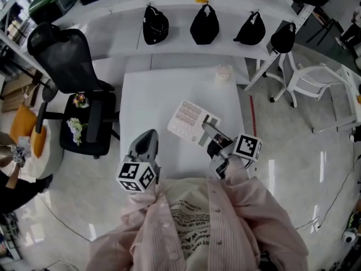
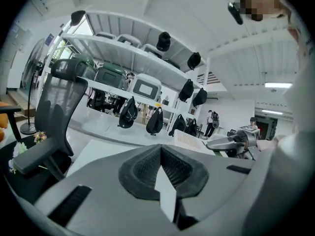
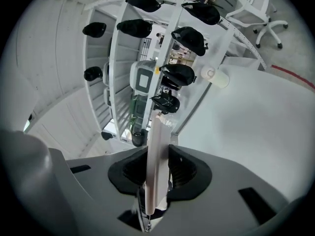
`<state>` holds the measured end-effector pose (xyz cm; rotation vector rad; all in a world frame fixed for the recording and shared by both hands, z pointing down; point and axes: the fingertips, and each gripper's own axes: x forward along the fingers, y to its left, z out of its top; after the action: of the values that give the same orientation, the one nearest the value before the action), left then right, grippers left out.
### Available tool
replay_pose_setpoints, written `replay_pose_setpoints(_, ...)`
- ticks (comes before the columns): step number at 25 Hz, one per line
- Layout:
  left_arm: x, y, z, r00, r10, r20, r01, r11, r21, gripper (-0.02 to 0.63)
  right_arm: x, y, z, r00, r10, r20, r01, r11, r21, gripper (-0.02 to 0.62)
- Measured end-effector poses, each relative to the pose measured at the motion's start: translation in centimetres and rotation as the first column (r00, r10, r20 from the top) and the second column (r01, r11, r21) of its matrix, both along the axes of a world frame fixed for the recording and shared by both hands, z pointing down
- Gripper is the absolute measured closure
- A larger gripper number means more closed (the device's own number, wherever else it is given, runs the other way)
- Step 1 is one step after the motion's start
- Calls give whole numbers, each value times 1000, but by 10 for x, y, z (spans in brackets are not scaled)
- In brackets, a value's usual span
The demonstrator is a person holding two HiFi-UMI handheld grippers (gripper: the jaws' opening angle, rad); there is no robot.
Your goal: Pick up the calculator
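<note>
The calculator (image 1: 189, 119), white with pale pink keys, hangs lifted above the white table (image 1: 146, 95). My right gripper (image 1: 208, 130) is shut on its near right edge. In the right gripper view the calculator (image 3: 157, 146) shows edge-on as a white slab pinched between the two dark pads (image 3: 183, 170). My left gripper (image 1: 148, 135) hovers over the table's near left part, jaws shut with nothing in them. In the left gripper view its pads (image 2: 142, 168) meet at the tip, and the calculator (image 2: 191, 138) in the right gripper (image 2: 231, 144) shows to the right.
A small white roll (image 1: 224, 73) lies at the table's far right. A black office chair (image 1: 73, 66) stands to the left of the table. Black bags (image 1: 204, 24) sit on the curved white shelf behind. A white chair (image 1: 316, 83) stands at the right.
</note>
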<state>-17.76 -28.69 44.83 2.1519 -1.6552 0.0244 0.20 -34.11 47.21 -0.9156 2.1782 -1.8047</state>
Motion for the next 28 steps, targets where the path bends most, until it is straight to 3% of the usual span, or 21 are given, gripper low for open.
replay_pose_setpoints(15,-22,4,-53,997,-54,51,46,989,141,604,22,-8,-50,991,84,103,-92,993,69,508)
replay_pose_setpoints(22,-37,11,-54,996,-80,49,71,984,166,605,17,-3,-52,984,102,145,-113,991,73,508)
replay_pose_setpoints(28,-27,5,-60,994,-96,58,86,985,149,606,26,-12,-57,985,94,145,-105,992,70,509)
